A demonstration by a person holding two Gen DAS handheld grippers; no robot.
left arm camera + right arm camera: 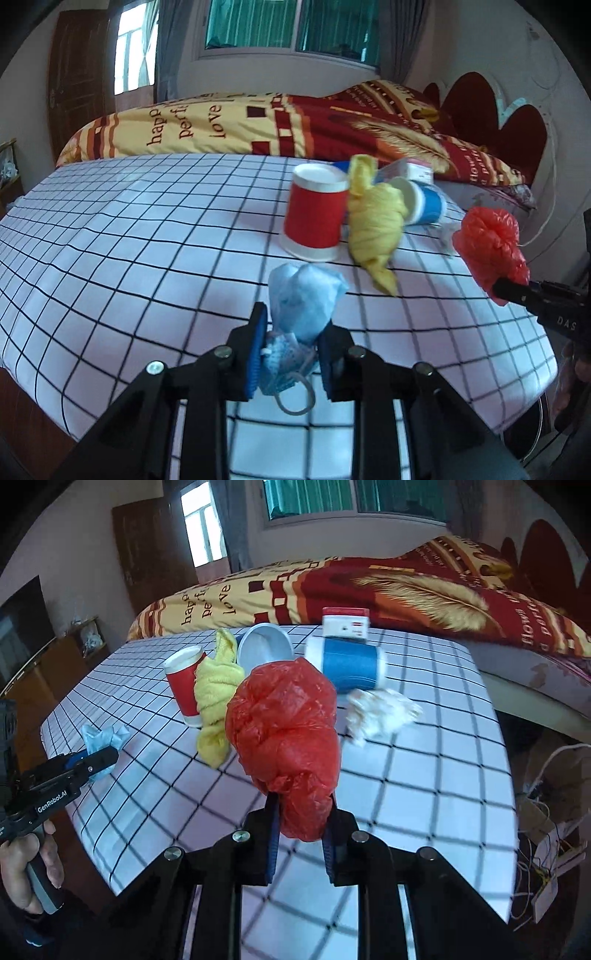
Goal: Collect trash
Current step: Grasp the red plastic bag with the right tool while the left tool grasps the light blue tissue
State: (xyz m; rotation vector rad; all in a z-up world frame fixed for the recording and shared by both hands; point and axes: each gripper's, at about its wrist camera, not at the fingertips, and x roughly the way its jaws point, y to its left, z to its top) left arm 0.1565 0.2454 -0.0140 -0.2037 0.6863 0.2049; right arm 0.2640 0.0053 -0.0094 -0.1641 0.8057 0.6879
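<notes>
Pinching a crumpled blue face mask (301,314), the left hand-held gripper (291,354) holds it above the checked surface (129,258) near its front edge; the right hand-held gripper (301,840) clamps a red plastic bag (286,731). Behind stand a red cup (317,210), yellow bag (373,221) and blue cup (351,662).

Both wrist cameras look obliquely down, sharing the checked table (147,229).
</notes>
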